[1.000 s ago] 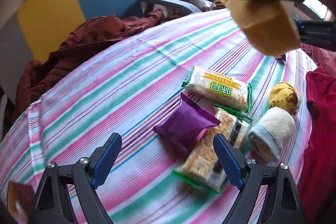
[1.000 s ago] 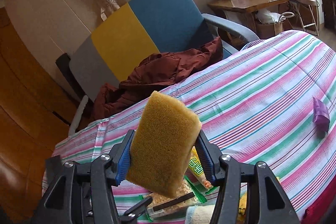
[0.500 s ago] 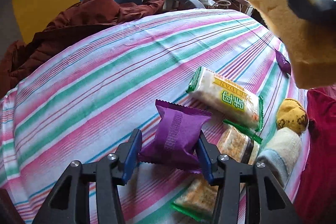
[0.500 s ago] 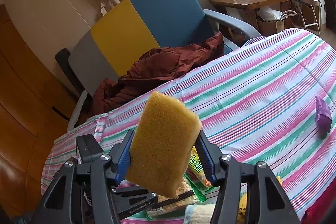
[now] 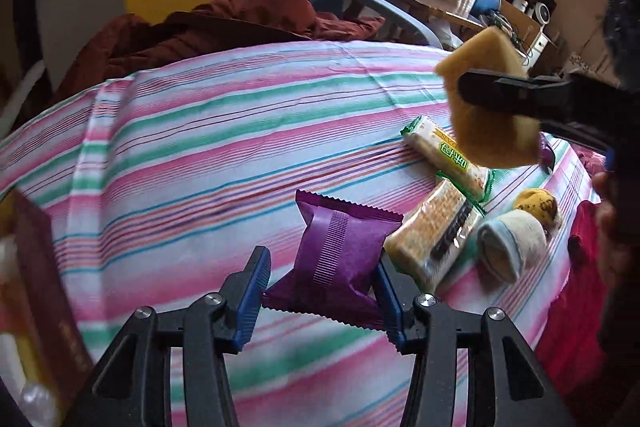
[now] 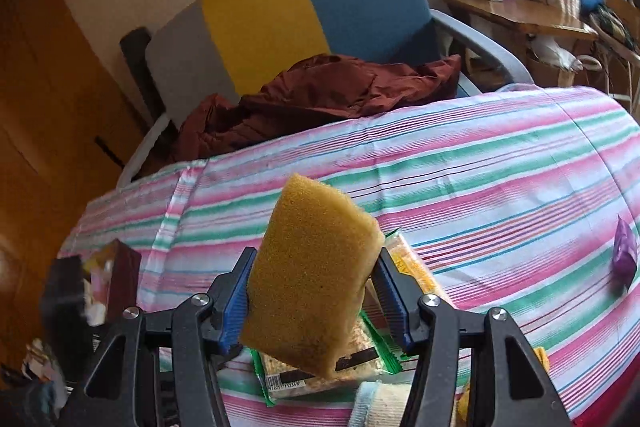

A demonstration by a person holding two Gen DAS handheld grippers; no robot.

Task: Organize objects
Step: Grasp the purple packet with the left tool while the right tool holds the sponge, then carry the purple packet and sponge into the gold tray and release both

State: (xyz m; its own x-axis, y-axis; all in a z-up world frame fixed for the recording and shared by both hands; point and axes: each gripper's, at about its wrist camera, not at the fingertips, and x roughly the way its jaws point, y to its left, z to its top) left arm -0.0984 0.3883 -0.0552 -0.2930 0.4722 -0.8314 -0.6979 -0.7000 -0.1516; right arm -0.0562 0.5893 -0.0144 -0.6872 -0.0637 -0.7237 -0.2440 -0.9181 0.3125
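Purple packet [image 5: 340, 259]: your left gripper [image 5: 320, 291] just clamped it; cracker packs [image 5: 432, 227] beside it, half hidden by sponge [image 6: 308, 291] pinched in your right gripper [image 6: 312, 299].

Purple snack packet [image 5: 340, 259] tilted, lifted off the striped cloth. Yellow sponge [image 6: 310, 301] held upright in the air. Two green-edged cracker packs [image 5: 438, 227] lie crossed beside a rolled sock [image 5: 514, 245].

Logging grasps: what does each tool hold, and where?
Left tool: purple snack packet, by its side edges. Right tool: yellow sponge, across its sides.
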